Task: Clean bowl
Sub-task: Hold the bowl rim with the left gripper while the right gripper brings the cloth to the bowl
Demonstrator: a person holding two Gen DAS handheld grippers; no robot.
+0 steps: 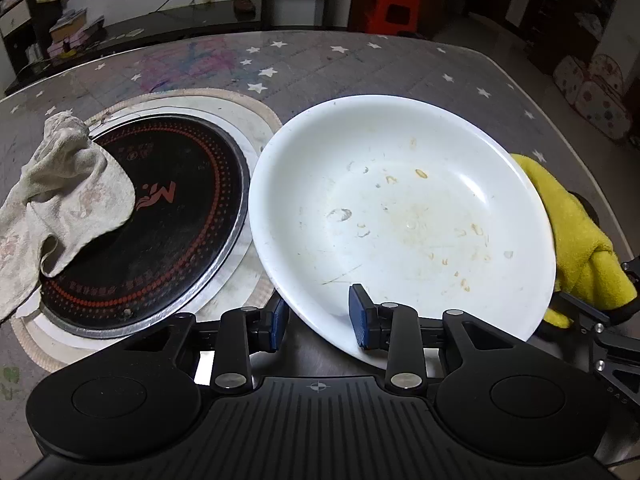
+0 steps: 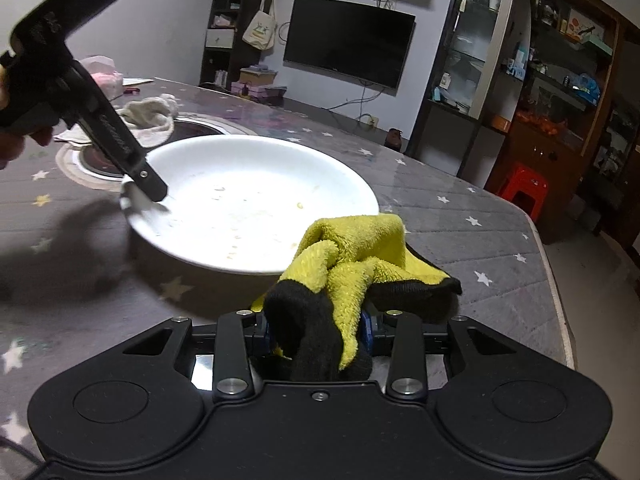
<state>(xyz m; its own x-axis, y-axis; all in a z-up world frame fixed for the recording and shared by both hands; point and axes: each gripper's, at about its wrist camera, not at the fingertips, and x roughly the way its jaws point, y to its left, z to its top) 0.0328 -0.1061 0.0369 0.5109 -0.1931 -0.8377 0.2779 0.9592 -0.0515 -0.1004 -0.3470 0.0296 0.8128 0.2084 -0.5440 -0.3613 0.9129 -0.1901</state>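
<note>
Now the left hand-held gripper (image 1: 320,316) pinches the near rim of the white bowl (image 1: 400,208) on the counter (image 1: 360,64). The right hand-held gripper (image 2: 318,330), pinching the yellow cloth (image 2: 352,248), is just beside the bowl's right rim.

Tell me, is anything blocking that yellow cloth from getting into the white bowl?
Nothing visible does. The right tool holds the yellow cloth just beside the bowl, with only bare table between them. The left tool straddles the bowl's rim on the opposite side, clear of the cloth's way in.
</note>
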